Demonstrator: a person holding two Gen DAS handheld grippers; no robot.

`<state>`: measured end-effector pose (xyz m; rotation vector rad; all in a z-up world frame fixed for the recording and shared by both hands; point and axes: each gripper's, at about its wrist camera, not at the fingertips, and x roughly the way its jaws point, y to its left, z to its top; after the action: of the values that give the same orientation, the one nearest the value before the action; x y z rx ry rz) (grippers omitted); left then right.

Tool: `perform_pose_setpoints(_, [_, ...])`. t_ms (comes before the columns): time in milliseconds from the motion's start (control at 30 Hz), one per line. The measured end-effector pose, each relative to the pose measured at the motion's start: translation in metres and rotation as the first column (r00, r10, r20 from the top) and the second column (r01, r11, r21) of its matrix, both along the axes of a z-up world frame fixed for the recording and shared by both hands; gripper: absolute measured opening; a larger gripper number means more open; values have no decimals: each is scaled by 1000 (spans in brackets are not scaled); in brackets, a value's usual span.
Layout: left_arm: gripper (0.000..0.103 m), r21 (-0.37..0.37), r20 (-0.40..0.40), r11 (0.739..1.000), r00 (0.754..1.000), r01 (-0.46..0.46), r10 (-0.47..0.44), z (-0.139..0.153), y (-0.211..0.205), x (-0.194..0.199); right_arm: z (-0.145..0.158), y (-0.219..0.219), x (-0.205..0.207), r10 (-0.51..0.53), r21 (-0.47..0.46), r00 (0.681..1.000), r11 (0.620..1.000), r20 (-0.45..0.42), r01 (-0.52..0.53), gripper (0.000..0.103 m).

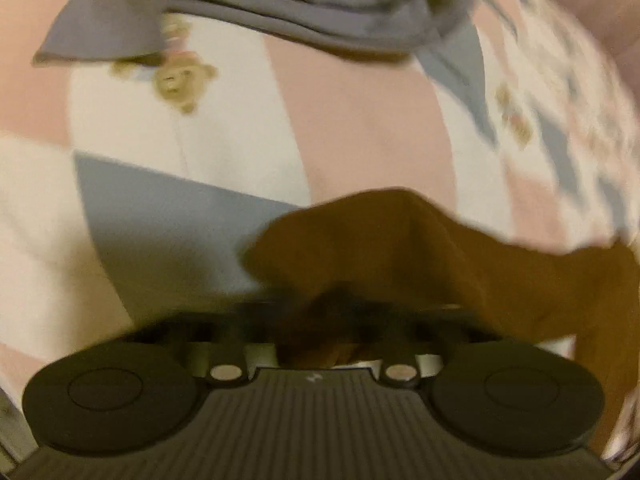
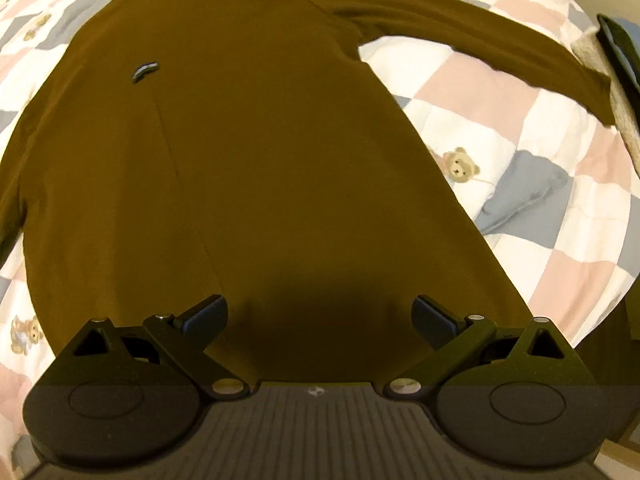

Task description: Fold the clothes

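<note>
A brown long-sleeved shirt (image 2: 256,152) lies spread flat on a patchwork quilt (image 2: 500,92), one sleeve (image 2: 480,40) stretched out to the right. My right gripper (image 2: 320,314) hangs open above the shirt's lower part, pointing down, with nothing between its fingers (image 2: 208,312). The left wrist view is blurred. There a bunched fold of the brown shirt (image 1: 400,248) rises out of my left gripper (image 1: 332,308) and drapes to the right. It covers the fingertips, and the jaws look shut on the cloth.
A grey garment (image 1: 320,12) lies crumpled on the quilt (image 1: 180,140) at the top of the left wrist view. The quilt has pink, white and blue squares with teddy bears (image 2: 460,166). A dark object (image 2: 620,48) sits at the quilt's right edge.
</note>
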<state>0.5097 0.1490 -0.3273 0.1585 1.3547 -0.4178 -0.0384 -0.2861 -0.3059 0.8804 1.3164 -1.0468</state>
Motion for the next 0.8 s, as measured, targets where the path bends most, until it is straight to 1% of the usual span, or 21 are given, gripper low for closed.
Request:
perform_pose_setpoints(33, [4, 60, 84, 994, 992, 87, -92, 12, -10, -5, 2, 1, 1, 9, -4, 1000, 1000, 1, -9, 101])
perform_pose_setpoints(67, [4, 127, 162, 978, 969, 168, -187, 24, -21, -9, 5, 2, 2, 15, -10, 1000, 1000, 2, -15, 101])
perform_pose_setpoints(100, [4, 193, 230, 952, 933, 236, -277, 36, -31, -14, 8, 3, 1, 18, -18, 1000, 1000, 5, -18, 101])
perform_pose_setpoints(133, [5, 213, 280, 941, 906, 264, -317, 51, -33, -13, 11, 5, -1, 17, -26, 1000, 1000, 13, -17, 101])
perform_pose_setpoints(167, [7, 220, 331, 934, 880, 280, -342, 69, -35, -10, 14, 6, -4, 15, -34, 1000, 999, 20, -14, 101])
perform_pose_setpoints(200, [7, 240, 371, 928, 856, 285, -359, 80, -36, -6, 15, 6, -7, 9, -37, 1000, 999, 20, -8, 101])
perform_pose_setpoints(233, [8, 285, 405, 913, 827, 291, -389, 87, -38, -3, 16, 7, -11, 2, -39, 1000, 999, 19, -1, 101])
perform_pose_setpoints(300, [10, 393, 430, 870, 777, 297, -460, 84, -42, -2, 14, 8, -20, -24, -35, 1000, 999, 9, 24, 101])
perform_pose_setpoints(333, [12, 442, 414, 847, 770, 296, -485, 72, -44, 0, 13, 9, -24, -38, -32, 999, 999, 7, 38, 101])
perform_pose_setpoints(400, [12, 484, 348, 822, 796, 299, -495, 46, -46, 6, 9, 11, -33, -65, -17, 998, 998, 13, 65, 101])
perform_pose_setpoints(433, [13, 515, 313, 803, 807, 299, -501, 31, -48, 6, 7, 12, -37, -73, -10, 997, 997, 22, 73, 101])
perform_pose_setpoints(500, [19, 609, 242, 733, 810, 302, -534, 6, -47, -1, 3, 13, -43, -80, 9, 996, 997, 30, 80, 101])
perform_pose_setpoints(533, [26, 625, 247, 728, 812, 283, -528, 6, -43, -8, 0, 13, -46, -78, 18, 997, 997, 27, 78, 101])
perform_pose_setpoints(567, [34, 621, 265, 744, 827, 248, -496, 10, -39, -13, -1, 11, -49, -73, 23, 997, 997, 25, 73, 101])
perform_pose_setpoints(600, [35, 593, 278, 776, 851, 212, -445, 17, -33, -18, -1, 9, -54, -68, 21, 997, 998, 27, 67, 101])
perform_pose_setpoints(633, [34, 547, 286, 818, 879, 177, -381, 27, -27, -25, 2, 7, -60, -65, 12, 997, 998, 33, 65, 101])
perform_pose_setpoints(667, [32, 486, 285, 859, 899, 163, -332, 38, -24, -38, 4, 4, -70, -66, 0, 997, 998, 44, 66, 101])
perform_pose_setpoints(700, [32, 424, 277, 893, 917, 152, -287, 48, -21, -51, 7, 0, -81, -71, -10, 996, 997, 55, 72, 101])
perform_pose_setpoints(733, [33, 356, 232, 914, 929, 194, -288, 52, -25, -73, 8, -4, -94, -85, -18, 995, 996, 59, 86, 101])
perform_pose_setpoints(767, [38, 285, 187, 930, 938, 232, -291, 56, -30, -95, 8, -8, -108, -100, -27, 993, 994, 64, 102, 101])
perform_pose_setpoints(800, [41, 209, 141, 941, 944, 265, -297, 60, -35, -118, 8, -12, -125, -124, -32, 990, 991, 72, 127, 101])
